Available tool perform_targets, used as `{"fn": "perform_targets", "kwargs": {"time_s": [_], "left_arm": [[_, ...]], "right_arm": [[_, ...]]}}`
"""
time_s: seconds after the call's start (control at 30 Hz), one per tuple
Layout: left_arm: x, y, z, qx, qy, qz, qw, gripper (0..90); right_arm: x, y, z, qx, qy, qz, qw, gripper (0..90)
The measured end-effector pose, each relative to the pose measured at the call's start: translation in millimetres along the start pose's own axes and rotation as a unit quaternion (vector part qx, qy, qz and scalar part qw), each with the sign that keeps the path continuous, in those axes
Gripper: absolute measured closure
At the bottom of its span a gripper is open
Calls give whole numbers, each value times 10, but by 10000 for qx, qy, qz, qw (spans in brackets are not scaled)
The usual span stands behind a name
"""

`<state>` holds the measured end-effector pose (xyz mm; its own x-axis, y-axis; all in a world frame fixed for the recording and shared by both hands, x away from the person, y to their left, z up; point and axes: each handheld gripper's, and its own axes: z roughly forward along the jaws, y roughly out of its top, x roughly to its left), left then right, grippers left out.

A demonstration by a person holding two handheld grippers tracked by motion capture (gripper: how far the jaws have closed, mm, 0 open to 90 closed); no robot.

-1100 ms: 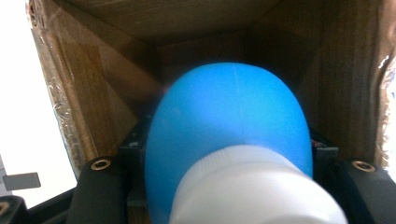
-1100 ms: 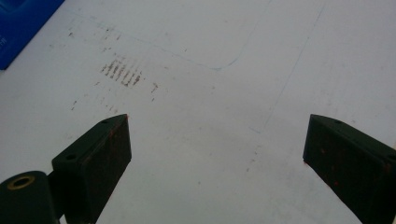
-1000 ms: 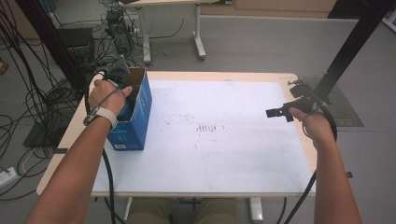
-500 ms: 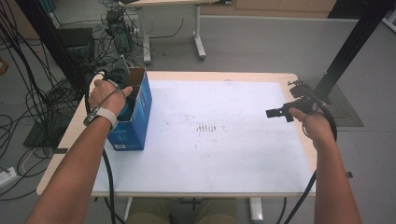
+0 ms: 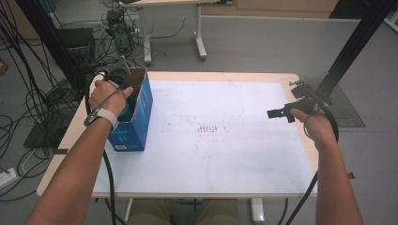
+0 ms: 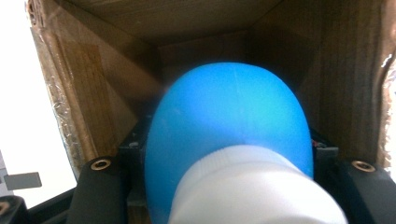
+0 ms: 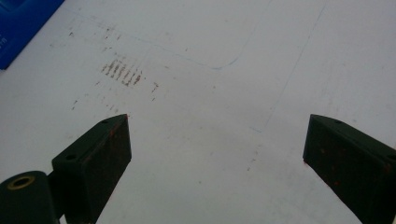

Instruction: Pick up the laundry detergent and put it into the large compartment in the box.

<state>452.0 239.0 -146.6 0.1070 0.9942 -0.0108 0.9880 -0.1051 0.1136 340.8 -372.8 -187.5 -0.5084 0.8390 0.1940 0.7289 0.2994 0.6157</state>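
Two tools at work: left tool (image 5: 123,89) clamps a blue bottle (image 6: 229,135) with white cap inside the blue carton (image 5: 136,124), far left on the worktop (image 5: 225,159); right tool (image 7: 215,154) hovers wide open, empty.

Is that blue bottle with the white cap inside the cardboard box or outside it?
Inside. The blue bottle with the white cap is surrounded by the brown inner walls of the blue-sided cardboard box, clamped in the left gripper.

bare forearms, a white wristband (image 5: 104,115) on the left, black tongs trailing black cables.
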Motion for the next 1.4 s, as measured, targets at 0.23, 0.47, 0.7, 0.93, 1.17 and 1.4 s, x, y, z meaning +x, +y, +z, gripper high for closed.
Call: {"fn": "perform_targets", "kwargs": {"time_s": [0.23,0.47,0.7,0.93,1.17,1.4], "left_arm": [[-13,-3,-1,0,22,10,10000,376],[-14,-5,-2,1,22,24,10000,376],[-25,-15,0,-12,35,12,10000,376],[-16,-17,-1,-10,31,16,10000,376],[-28,-20,-1,-17,45,15,10000,376],[-42,-15,0,-11,64,35,10000,376]], "right_arm": [[-5,-13,-2,-5,-1,13,10000,77],[-9,-26,-17,-21,-5,29,10000,77],[-9,-32,-17,-30,3,41,10000,77],[-8,-32,-18,-30,1,37,10000,77],[-9,-35,-23,-36,1,39,10000,77],[-9,-38,-17,-30,8,40,10000,77]]}}
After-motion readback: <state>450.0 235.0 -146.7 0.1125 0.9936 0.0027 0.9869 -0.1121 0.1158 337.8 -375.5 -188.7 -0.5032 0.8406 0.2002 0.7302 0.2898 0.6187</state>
